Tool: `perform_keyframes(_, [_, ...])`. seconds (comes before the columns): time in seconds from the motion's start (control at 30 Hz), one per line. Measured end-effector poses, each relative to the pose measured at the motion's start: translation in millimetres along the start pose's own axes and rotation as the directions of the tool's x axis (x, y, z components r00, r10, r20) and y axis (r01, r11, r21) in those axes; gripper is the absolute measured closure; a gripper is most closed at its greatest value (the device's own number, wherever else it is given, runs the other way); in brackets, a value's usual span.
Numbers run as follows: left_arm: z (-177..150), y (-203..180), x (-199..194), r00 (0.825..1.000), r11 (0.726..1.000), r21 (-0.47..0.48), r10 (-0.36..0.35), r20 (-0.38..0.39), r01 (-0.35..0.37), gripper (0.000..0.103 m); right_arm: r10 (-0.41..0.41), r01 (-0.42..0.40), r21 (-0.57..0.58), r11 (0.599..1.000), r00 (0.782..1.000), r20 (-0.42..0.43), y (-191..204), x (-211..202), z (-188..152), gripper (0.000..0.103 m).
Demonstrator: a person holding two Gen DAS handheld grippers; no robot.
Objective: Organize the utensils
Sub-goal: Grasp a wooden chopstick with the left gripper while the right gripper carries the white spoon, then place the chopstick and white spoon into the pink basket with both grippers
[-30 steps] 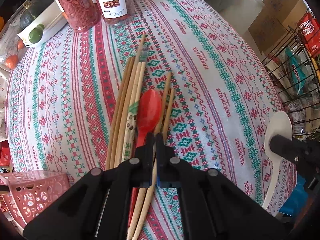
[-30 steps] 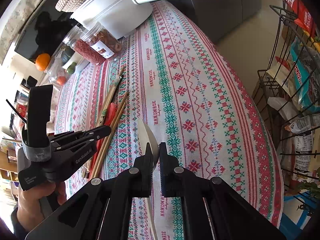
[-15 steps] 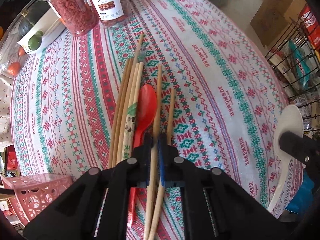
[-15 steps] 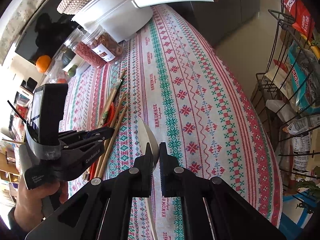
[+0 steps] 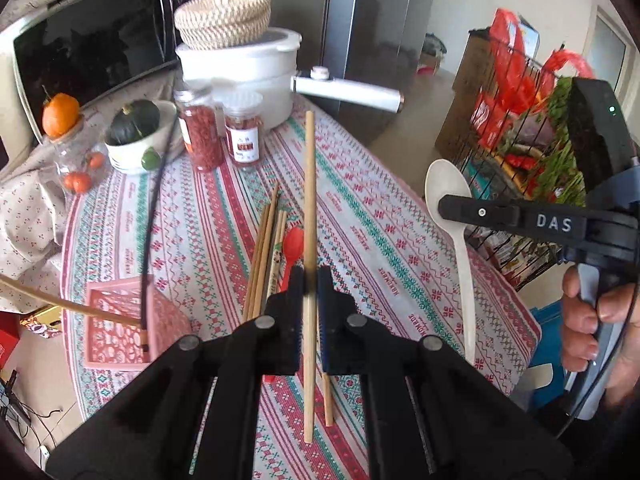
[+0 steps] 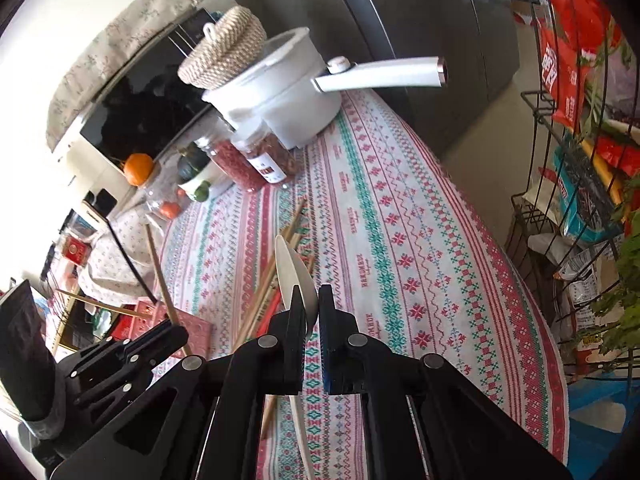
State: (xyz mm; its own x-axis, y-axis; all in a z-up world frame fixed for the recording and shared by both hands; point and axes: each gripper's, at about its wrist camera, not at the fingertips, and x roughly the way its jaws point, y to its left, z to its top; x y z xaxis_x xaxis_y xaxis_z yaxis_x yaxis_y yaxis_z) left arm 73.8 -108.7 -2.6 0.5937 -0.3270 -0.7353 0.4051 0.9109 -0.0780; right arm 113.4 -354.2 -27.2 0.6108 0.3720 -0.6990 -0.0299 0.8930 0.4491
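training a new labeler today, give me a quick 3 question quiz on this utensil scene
1. True or false: the left gripper is shut on a chopstick.
2. What does the right gripper hold? A) red spoon B) white spoon C) jar
3. Fill in: the pink basket stands on the ____ of the table in the left wrist view.

Key: 1 true. 2 B, the white spoon; the red spoon lies on the cloth beside the other chopsticks. 3 left edge.

Basket point(image 5: 120, 328) left of chopsticks point(image 5: 264, 256); jars point(image 5: 240, 136) behind them.
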Motion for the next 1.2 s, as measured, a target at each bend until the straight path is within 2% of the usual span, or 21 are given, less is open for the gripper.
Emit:
perform_keyframes(0.07, [-2.4, 10.0, -29.3, 0.996, 1.000, -0.021, -0.009, 0.086, 0.011, 0.095, 0.016, -0.016, -0.015, 1.000, 0.999, 0.049, 10.7, -11.1, 0.0, 0.098])
perform_keyframes(0.17, [-3.7, 30.4, -65.1, 0.974, 0.998, -0.057, 0.012, 0.227, 0.002, 0.095, 0.042, -0.038, -0.033, 0.999, 0.991, 0.126, 27.7, -24.4, 1.1, 0.098])
perform_keyframes(0.23, [-3.8, 43.0, -84.6, 0.944, 0.997, -0.080, 0.048, 0.326, -0.023, 0.095, 0.055, -0.049, -0.041, 0.998, 0.985, 0.166, 37.6, -28.2, 1.9, 0.098])
perform_keyframes(0.37, [-8.7, 70.2, -102.5, 0.866, 0.988, -0.117, 0.143, 0.479, -0.099, 0.095, 0.079, -0.069, -0.055, 0.996, 0.975, 0.207, 55.7, -26.4, 3.5, 0.098])
perform_keyframes(0.4, [-9.5, 77.5, -101.4, 0.849, 0.986, -0.126, 0.161, 0.503, -0.113, 0.095, 0.083, -0.071, -0.061, 0.996, 0.974, 0.212, 60.7, -24.2, 3.7, 0.098])
perform_keyframes(0.47, [-11.3, 91.6, -92.5, 0.830, 0.979, -0.157, 0.196, 0.522, -0.132, 0.095, 0.084, -0.070, -0.074, 0.995, 0.972, 0.219, 69.8, -19.3, 4.1, 0.098])
perform_keyframes(0.63, [-21.0, 114.6, -75.8, 0.800, 0.966, -0.203, 0.248, 0.547, -0.161, 0.095, 0.088, -0.067, -0.100, 0.993, 0.969, 0.229, 90.7, -7.0, 2.4, 0.098])
perform_keyframes(0.7, [-25.5, 122.6, -66.1, 0.805, 0.961, -0.217, 0.264, 0.531, -0.172, 0.095, 0.090, -0.062, -0.119, 0.991, 0.965, 0.246, 98.1, -3.9, 1.2, 0.098])
perform_keyframes(0.8, [-33.1, 132.7, -54.7, 0.824, 0.954, -0.248, 0.276, 0.494, -0.170, 0.095, 0.110, -0.069, -0.154, 0.986, 0.956, 0.272, 111.0, -0.4, -2.2, 0.098])
perform_keyframes(1.03, [-41.0, 139.1, -46.7, 0.898, 0.961, -0.254, 0.207, 0.388, -0.112, 0.095, 0.193, -0.118, -0.245, 0.962, 0.931, 0.309, 142.9, 4.3, -9.3, 0.098])
perform_keyframes(1.2, [-47.5, 141.2, -59.4, 0.931, 0.964, -0.251, 0.166, 0.325, -0.085, 0.093, 0.238, -0.140, -0.303, 0.943, 0.919, 0.314, 167.4, 11.7, -15.4, 0.098])
